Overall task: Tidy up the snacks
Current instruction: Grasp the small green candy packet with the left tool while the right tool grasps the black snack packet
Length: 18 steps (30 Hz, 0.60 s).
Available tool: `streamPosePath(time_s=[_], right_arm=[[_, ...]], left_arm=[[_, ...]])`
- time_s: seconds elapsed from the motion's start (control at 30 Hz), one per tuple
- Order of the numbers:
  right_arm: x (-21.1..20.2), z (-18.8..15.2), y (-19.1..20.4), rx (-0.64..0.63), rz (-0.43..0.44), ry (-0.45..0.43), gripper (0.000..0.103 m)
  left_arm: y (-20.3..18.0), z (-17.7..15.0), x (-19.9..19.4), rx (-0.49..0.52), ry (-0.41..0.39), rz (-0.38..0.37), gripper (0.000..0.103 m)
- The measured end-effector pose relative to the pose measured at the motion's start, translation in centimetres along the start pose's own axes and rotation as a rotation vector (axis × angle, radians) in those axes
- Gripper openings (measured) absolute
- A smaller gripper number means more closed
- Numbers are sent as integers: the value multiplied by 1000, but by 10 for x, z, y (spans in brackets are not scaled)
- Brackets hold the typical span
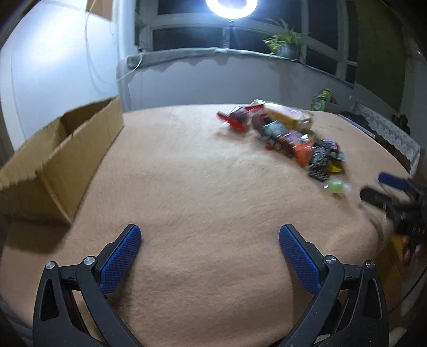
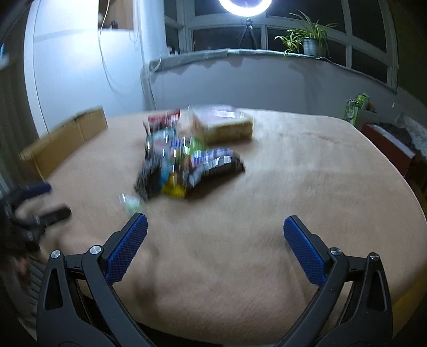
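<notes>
A dim room at night, a ring light glaring over a window sill with a potted plant, and a table under a peach blanket filling most of the left wrist view. An open cardboard box sits at the left edge of the frame; the snack pile lies upper right of centre, with a small green candy loose just below it. The left gripper hangs low in the frame with its jaws spread wide, nothing between them. The right gripper shows at the far right edge, blurred.

In the right wrist view the same blanket runs to the far edge of the table. The snack pile is smeared by motion at centre, a tan bread-like pack behind it and the box at the left. The right gripper is wide apart and empty; the left gripper blurs at the lower left.

To my eye nothing is picked yet. Best to start with the green candy, loose and near the right jaws: slow down, straddle it squarely, close gently, then carry it over to the box.
</notes>
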State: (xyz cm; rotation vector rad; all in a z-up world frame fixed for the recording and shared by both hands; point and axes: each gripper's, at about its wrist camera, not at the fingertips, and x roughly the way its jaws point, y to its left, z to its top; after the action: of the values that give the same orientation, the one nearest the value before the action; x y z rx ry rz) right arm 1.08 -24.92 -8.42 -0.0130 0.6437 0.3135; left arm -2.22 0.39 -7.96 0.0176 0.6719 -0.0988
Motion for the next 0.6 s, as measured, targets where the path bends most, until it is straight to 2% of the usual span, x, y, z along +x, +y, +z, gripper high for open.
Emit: streamPosePath(time_s=[0.07, 0.23, 0.27, 0.37, 0.53, 0.6], right_arm=[[-2, 18, -6, 15, 69, -22, 103], [14, 47, 1, -1, 242, 2, 87], [23, 51, 7, -11, 282, 32, 82], [37, 52, 24, -48, 333, 76, 65], [59, 46, 41, -80, 354, 136, 58], [67, 46, 42, -77, 353, 151, 44]], left_arm=[[-11, 6, -7, 41, -43, -72, 103], [-45, 25, -2, 112, -59, -228, 103], [-51, 26, 3, 119, -56, -272, 103], [-65, 21, 10, 136, -15, -345, 103], [-75, 17, 8, 174, -15, -380, 103], [-75, 19, 11, 172, -12, -384, 98]])
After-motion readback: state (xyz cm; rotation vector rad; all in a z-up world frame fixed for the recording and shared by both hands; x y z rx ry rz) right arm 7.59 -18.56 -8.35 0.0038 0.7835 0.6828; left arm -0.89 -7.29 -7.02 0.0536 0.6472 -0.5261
